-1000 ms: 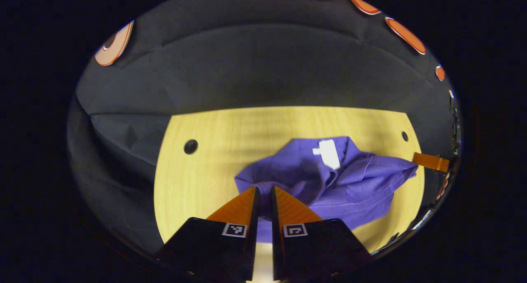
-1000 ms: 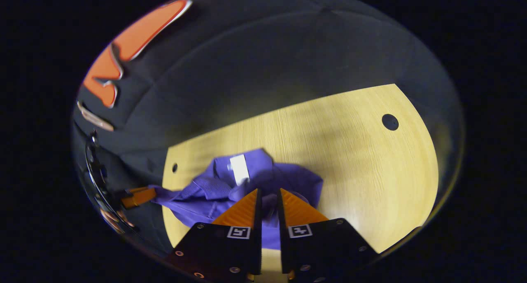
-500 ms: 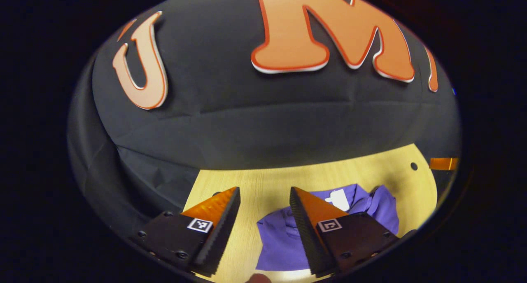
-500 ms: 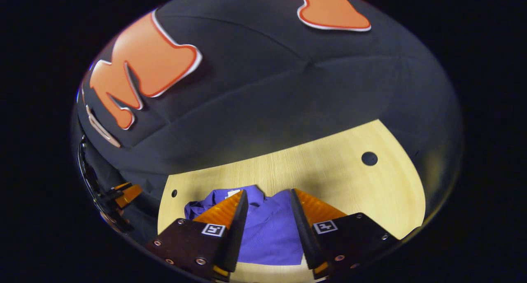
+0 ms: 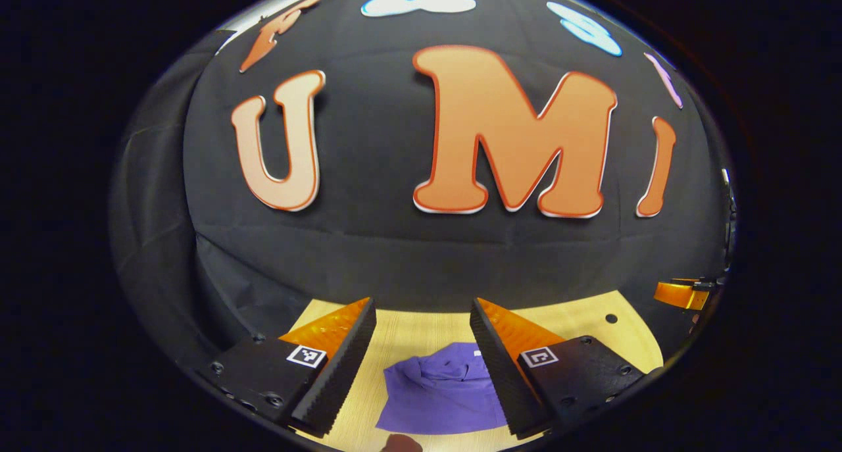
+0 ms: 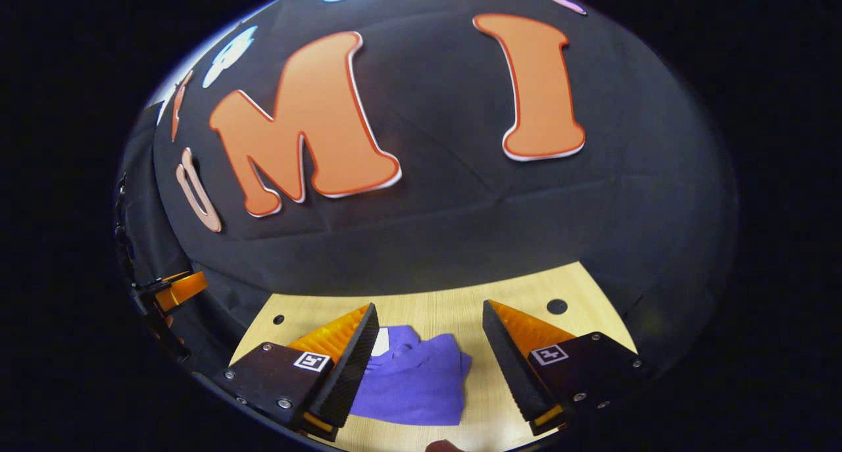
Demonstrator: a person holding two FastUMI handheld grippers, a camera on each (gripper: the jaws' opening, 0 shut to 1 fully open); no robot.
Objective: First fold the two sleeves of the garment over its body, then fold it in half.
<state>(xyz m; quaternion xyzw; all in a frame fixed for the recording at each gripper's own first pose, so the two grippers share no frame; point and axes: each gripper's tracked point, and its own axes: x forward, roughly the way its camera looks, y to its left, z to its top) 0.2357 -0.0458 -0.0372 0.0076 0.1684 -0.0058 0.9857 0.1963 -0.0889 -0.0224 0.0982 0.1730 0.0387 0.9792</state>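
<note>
The purple garment lies folded compact on the tabletop; above it, left tool and right tool gape wide, empty. Folding looks finished.

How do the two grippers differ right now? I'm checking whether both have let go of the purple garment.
In its own view the left gripper frames the purple garment between its fingers; in its own view the right gripper has the garment toward its left finger, with bare wooden table by the other. Both are open, hold nothing, and sit above the garment, which lies on the table in a compact bundle.
</note>
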